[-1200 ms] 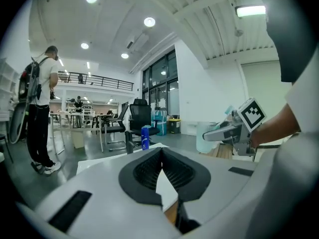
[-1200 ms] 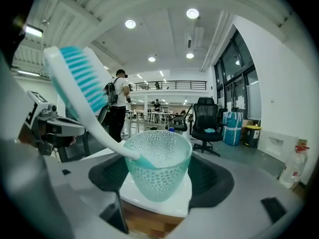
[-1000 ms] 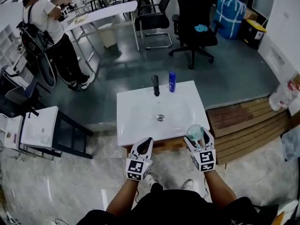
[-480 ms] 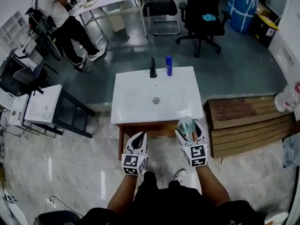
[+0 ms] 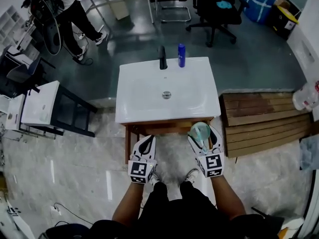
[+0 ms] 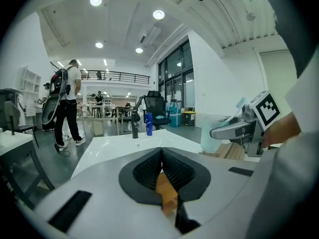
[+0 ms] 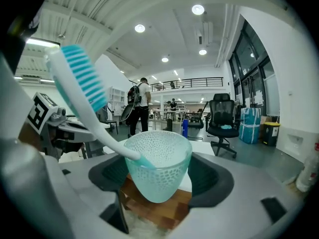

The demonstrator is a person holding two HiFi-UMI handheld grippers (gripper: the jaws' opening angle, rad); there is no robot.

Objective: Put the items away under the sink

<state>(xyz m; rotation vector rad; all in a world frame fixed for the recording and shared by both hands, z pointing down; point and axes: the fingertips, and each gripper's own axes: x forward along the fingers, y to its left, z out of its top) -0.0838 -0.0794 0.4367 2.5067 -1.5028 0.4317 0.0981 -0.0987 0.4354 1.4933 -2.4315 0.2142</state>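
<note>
The person stands facing the sink (image 5: 144, 103) with both arms held out toward it. The left arm (image 5: 130, 202) and the right arm (image 5: 227, 197) are bare and point forward. Both claws hang just in front of the sink's near edge, side by side but apart. The left claw (image 5: 148, 139) is below the sink's left half, its two jaws pressed together with nothing between them. The right claw (image 5: 203, 133) is below the sink's right half, its jaws closed around a cup (image 5: 199, 130) that stands upright.
</note>
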